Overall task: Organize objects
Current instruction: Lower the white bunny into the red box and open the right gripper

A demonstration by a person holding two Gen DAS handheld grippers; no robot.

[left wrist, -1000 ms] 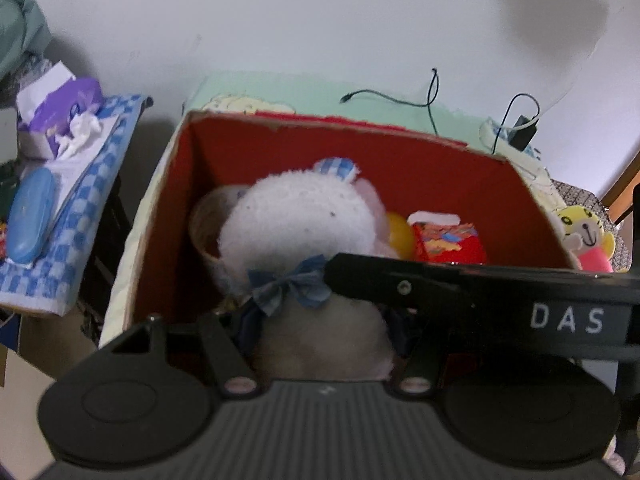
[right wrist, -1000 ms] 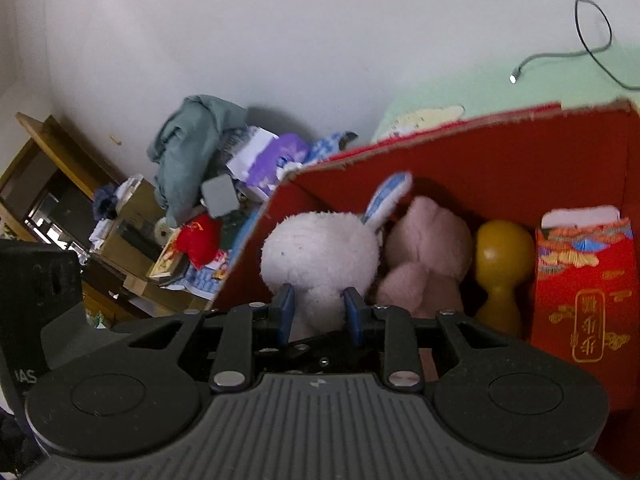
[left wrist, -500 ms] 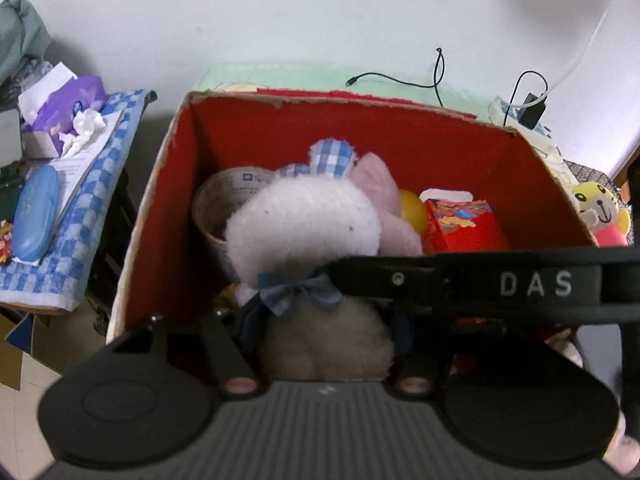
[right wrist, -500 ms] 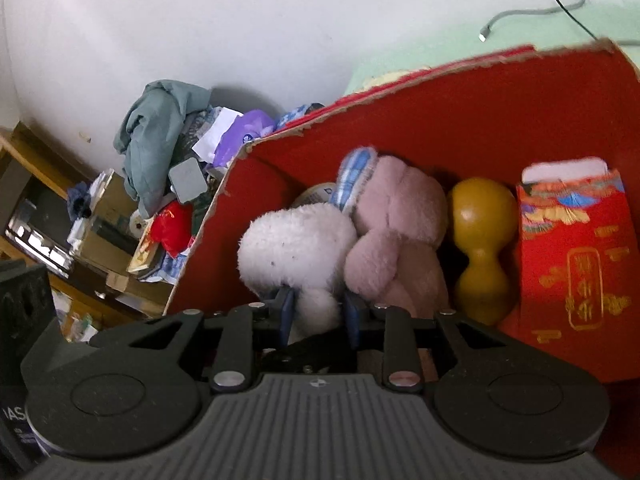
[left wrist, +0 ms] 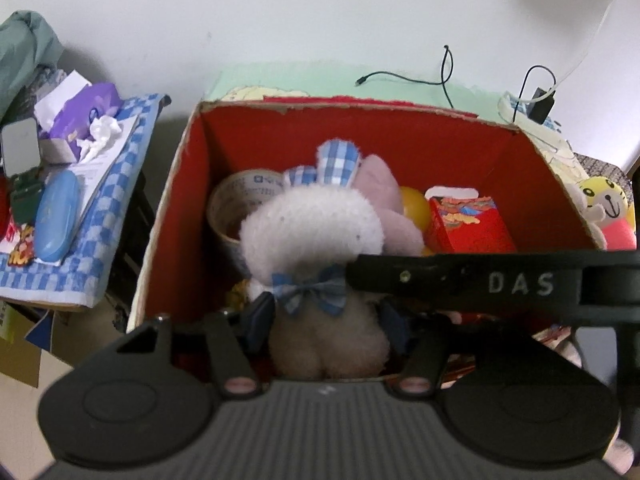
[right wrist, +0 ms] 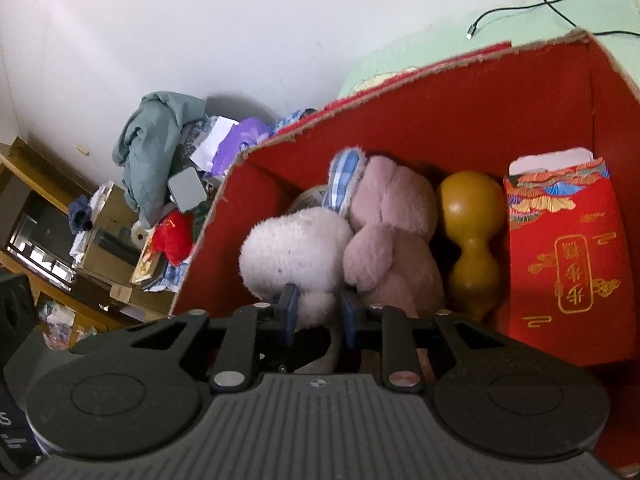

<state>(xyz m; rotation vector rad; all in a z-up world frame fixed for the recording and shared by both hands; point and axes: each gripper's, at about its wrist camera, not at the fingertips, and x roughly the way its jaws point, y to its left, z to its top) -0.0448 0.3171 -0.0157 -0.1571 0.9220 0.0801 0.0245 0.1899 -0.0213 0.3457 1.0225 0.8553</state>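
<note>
A: White plush rabbit (left wrist: 312, 232) sits in the red box (left wrist: 460, 152), its body squeezed between the left gripper (left wrist: 326, 320) fingers, which are closing on it.

B: And the right gripper (right wrist: 316, 310)?

A: Its narrow fingers pinch a white limb of the same rabbit and are closing too.

B: Count what lies beyond.

A: One pink plush (right wrist: 388, 232) touching the rabbit, one tape roll (left wrist: 236, 196) behind it, one yellow gourd (right wrist: 472, 240), one red packet (right wrist: 568, 264) farthest right.
</note>
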